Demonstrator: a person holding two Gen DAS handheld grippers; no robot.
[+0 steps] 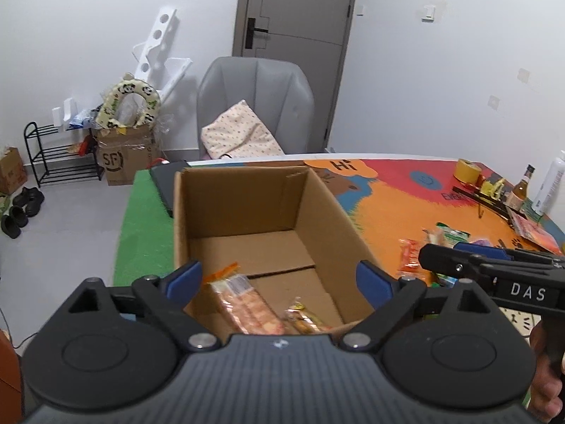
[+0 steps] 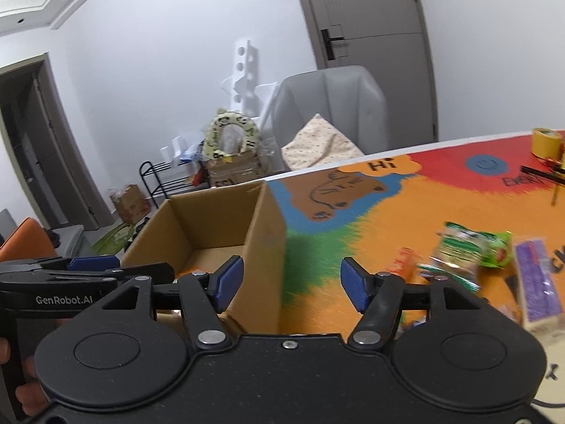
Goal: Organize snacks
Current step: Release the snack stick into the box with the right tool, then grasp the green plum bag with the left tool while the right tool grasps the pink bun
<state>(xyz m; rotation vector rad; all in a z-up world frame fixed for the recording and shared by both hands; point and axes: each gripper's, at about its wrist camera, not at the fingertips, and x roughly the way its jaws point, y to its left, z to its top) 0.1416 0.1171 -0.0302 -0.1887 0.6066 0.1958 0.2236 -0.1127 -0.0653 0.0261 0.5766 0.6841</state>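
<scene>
Snacks [image 1: 247,304] in cardboard box [image 1: 317,208] half-hidden; table snacks [image 2: 459,251] blurred; L [image 1: 279,277] & R [image 2: 292,282] fingers apart, empty.

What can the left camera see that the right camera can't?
Only the left wrist view shows the snack packs lying inside the cardboard box, plus the bottles. Only the right wrist view shows the purple snack pack and the dark doorway. Both show the box, the colorful table, the grey chair, and both open, empty tools.

- Box [image 1: 247,208]: matt brown cardboard.
- Snack packets [image 1: 247,304] inside: glossy clear plastic.
- Far chair [image 1: 254,99]: smooth grey leather-like cover.
- Cushion [image 1: 240,134]: soft dotted cloth.
</scene>
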